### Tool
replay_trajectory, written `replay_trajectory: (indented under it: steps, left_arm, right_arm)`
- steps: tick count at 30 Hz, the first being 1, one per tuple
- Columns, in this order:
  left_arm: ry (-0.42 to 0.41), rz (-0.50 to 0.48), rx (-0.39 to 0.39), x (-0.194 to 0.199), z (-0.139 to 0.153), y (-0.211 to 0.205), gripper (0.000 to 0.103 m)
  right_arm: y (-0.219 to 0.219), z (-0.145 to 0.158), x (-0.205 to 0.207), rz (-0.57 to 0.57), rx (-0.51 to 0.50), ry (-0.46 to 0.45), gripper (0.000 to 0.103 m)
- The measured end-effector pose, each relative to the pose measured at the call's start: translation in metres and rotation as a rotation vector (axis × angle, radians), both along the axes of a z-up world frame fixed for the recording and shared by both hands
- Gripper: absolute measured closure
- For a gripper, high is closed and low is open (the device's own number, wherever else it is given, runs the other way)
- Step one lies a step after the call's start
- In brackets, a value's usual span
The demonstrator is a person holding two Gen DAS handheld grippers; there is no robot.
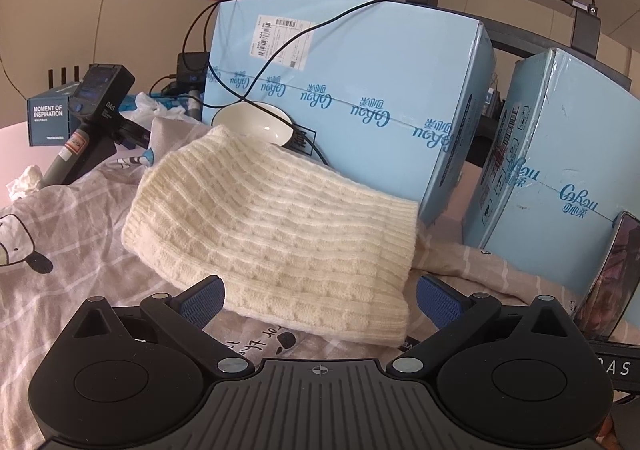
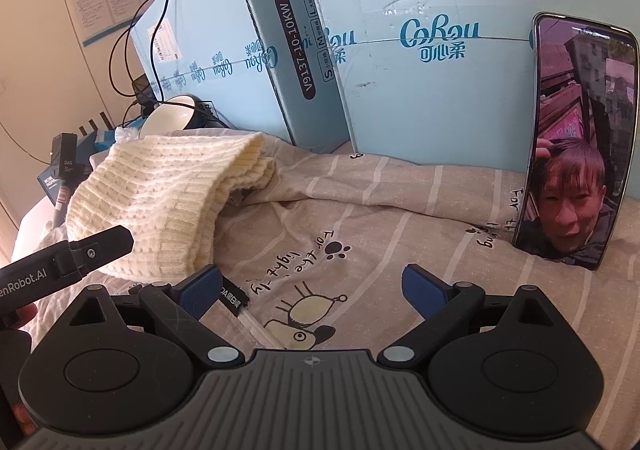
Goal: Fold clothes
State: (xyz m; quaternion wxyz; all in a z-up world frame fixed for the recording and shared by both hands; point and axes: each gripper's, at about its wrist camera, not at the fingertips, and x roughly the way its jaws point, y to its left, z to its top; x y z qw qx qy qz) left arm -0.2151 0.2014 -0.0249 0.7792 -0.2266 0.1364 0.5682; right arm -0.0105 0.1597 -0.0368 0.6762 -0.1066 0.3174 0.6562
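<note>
The cream knit garment (image 1: 276, 226) is seen folded on the striped sheet (image 1: 80, 217), against the blue boxes (image 1: 360, 97). Left gripper (image 1: 320, 300) and right gripper (image 2: 312, 290) are held spread, empty.

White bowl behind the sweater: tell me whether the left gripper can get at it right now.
Probably not directly: the cream sweater lies between the open left gripper and the bowl, and a black cable crosses it.

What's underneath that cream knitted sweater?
The cream knitted sweater lies on a striped grey bedsheet printed with cartoon animals and writing. Whatever lies directly beneath the sweater is covered, so nothing more can be told.
</note>
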Motion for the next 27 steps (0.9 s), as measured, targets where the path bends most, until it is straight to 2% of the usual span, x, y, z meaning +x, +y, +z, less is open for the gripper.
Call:
replay_trajectory:
  steps: [9,20,27]
  left_arm:
    - [0.036,-0.014,0.031,0.005,0.002,-0.007,0.0]
    - [0.056,-0.089,0.061,0.015,-0.001,-0.012,0.0]
    - [0.033,-0.06,0.059,0.009,0.0,-0.009,0.0]
  right_arm:
    - [-0.002,0.002,-0.002,-0.021,-0.008,-0.029,0.006]
    - [0.0,0.0,0.0,-0.101,-0.036,-0.095,0.006]
    - [-0.002,0.003,-0.001,-0.127,-0.015,-0.125,0.006]
